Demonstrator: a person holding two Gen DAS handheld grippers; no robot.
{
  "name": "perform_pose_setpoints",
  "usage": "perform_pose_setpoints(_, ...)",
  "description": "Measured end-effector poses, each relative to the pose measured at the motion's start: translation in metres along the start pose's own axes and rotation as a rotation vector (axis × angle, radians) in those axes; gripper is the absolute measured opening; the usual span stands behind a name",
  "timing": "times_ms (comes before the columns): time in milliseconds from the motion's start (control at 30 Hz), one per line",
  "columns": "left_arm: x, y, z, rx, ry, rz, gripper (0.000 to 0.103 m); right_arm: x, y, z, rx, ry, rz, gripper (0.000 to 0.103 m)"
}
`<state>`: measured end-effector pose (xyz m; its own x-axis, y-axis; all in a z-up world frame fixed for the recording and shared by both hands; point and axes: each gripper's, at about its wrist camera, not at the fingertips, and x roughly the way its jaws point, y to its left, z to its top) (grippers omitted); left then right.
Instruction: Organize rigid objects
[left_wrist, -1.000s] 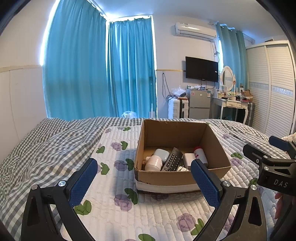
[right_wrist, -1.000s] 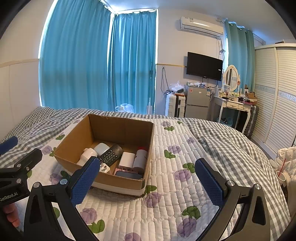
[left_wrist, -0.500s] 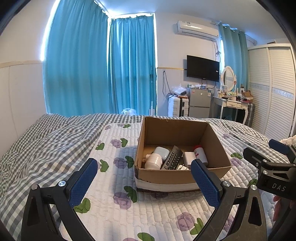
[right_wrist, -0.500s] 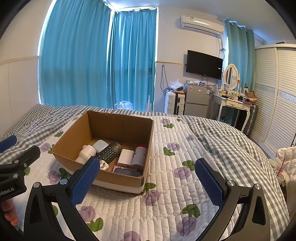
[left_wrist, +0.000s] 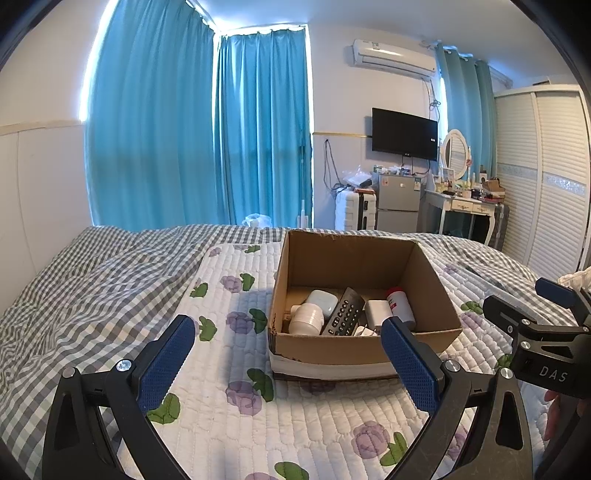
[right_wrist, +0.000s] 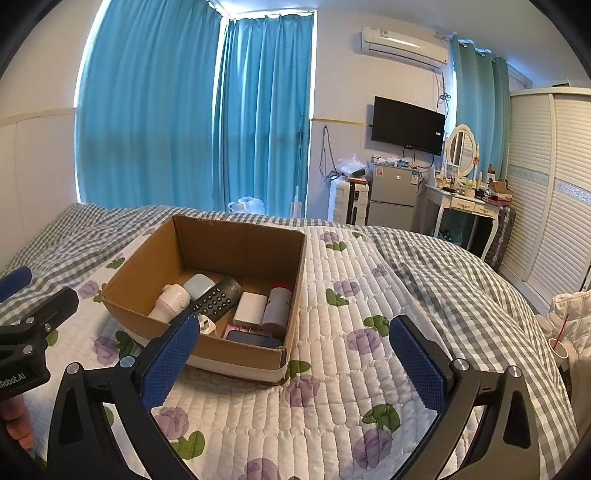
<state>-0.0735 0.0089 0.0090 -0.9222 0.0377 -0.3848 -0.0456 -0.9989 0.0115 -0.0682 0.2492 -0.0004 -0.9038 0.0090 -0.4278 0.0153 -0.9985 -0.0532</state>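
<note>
An open cardboard box stands on the bed. It holds a black remote, a white cylinder, a white case, a white block, a red-capped bottle and a dark phone. My left gripper is open and empty, in front of the box. My right gripper is open and empty, in front of the box's right corner.
The bed has a white flowered quilt over a grey checked cover. Blue curtains, a TV, a small fridge, a dressing table and a wardrobe stand beyond the bed.
Both views have tilted slightly upward, so the box sits a little lower in frame. Both grippers stay open and empty.
</note>
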Motion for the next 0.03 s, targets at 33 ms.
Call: perform_pose_setpoints(33,0.0003,-0.0002,-0.0002,0.0,0.001,0.001,0.103,0.0007,-0.0001,-0.0003,0.001,0.002,-0.001,0.103)
